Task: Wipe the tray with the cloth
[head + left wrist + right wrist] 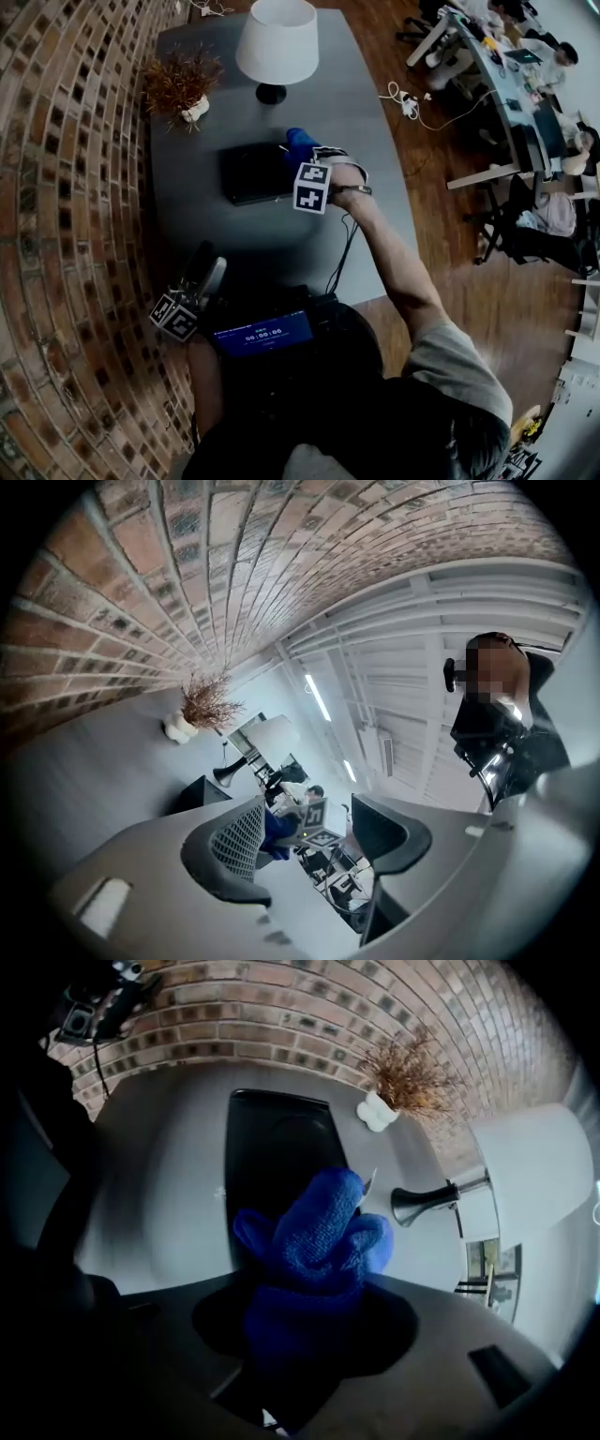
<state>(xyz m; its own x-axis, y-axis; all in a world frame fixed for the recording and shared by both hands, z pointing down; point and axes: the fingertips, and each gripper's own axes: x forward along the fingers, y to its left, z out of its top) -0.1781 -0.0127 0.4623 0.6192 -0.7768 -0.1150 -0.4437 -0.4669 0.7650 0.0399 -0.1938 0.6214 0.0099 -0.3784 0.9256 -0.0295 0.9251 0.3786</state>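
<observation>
The black rectangular tray (255, 174) lies flat on the grey table (361, 112), between you and the lamp. Its surface is too dark in every view to show dirt, streaks or a wiped patch, so the pictures do not tell you how much of it is clean.

The blue terry cloth (319, 1227) is bunched up and clenched in your right gripper (305, 1324), the jaws closed on its lower folds with the loose top sticking out in front. In the head view that bundle (300, 145) sits over the tray's far right corner, with the right gripper (305, 155) pointing steeply down at it. Whether the cloth is pressing on the tray or hanging just above it cannot be made out.

By my reading, picking up the cloth is done and you are at the tray. The wiping itself is either just starting or in hand at that corner, and most of the tray's length towards the brick wall (66, 187) looks left to cover.

Your left gripper (305, 841) is held back close to your body, with its jaws apart and nothing between them; it is not steadying the tray.

Beyond the tray stand a white-shaded lamp (277, 42) and a dried plant in a small white vase (183, 86), both well clear of it.
</observation>
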